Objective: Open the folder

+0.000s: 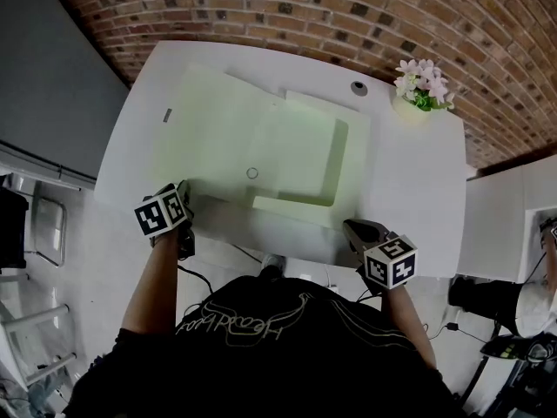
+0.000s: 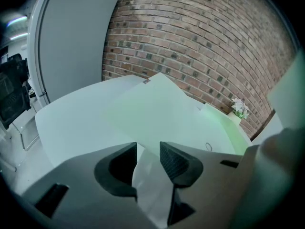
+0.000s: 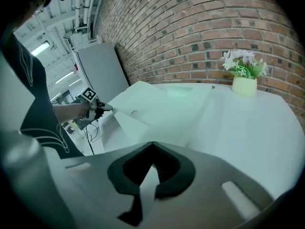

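White table (image 1: 418, 190): pale green folder (image 1: 261, 146) spread open (inner pocket (image 1: 335, 159) showing).

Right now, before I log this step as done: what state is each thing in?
folder: open, spread on the table
left gripper: jaws apart, gripping nothing
right gripper: jaws shut, empty
flower pot: upright at the table's far corner

folder (image 1: 261, 142) is seen in plain pale green | table (image 1: 418, 190) is left plain white | wall (image 1: 305, 7) is done in red-brown brick with lighter mortar lines | flowers (image 1: 424, 75) pinkish-white, green leaves, pot (image 1: 409, 108) pale yellow | cubes on left gripper (image 1: 184, 190) and right gripper (image 1: 350, 226) are covered in black-and-white squares | shirt (image 1: 261, 355) black, thin pale line art
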Tool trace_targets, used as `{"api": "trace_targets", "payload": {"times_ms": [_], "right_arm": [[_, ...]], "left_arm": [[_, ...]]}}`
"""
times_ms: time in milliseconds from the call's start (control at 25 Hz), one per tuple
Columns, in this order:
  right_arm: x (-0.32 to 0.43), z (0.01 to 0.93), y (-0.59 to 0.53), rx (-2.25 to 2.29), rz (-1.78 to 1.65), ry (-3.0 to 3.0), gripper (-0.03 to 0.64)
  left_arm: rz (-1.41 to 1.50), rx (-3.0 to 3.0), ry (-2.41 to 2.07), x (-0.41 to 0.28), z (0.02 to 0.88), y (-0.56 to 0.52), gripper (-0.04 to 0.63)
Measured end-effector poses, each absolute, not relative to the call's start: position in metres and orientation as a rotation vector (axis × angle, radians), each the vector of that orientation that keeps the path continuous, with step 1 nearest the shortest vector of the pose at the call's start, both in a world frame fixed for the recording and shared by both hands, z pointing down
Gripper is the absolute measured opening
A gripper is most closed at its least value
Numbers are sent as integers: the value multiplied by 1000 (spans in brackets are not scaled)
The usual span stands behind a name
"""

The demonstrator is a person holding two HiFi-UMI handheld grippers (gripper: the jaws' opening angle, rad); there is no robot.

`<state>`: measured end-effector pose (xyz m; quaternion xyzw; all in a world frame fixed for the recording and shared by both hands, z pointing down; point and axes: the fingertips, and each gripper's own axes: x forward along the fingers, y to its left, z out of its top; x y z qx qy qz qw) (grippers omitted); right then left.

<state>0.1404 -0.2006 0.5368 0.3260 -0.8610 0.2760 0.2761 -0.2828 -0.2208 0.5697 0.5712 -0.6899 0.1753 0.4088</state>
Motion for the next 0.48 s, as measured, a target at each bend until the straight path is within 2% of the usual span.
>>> {"api": "trace_targets", "payload": {"times_ms": [480], "right_arm": [[141, 537, -203, 867, 735, -2336, 2]], "left_arm": [[423, 1476, -1740, -283, 563, -219, 135]]}}
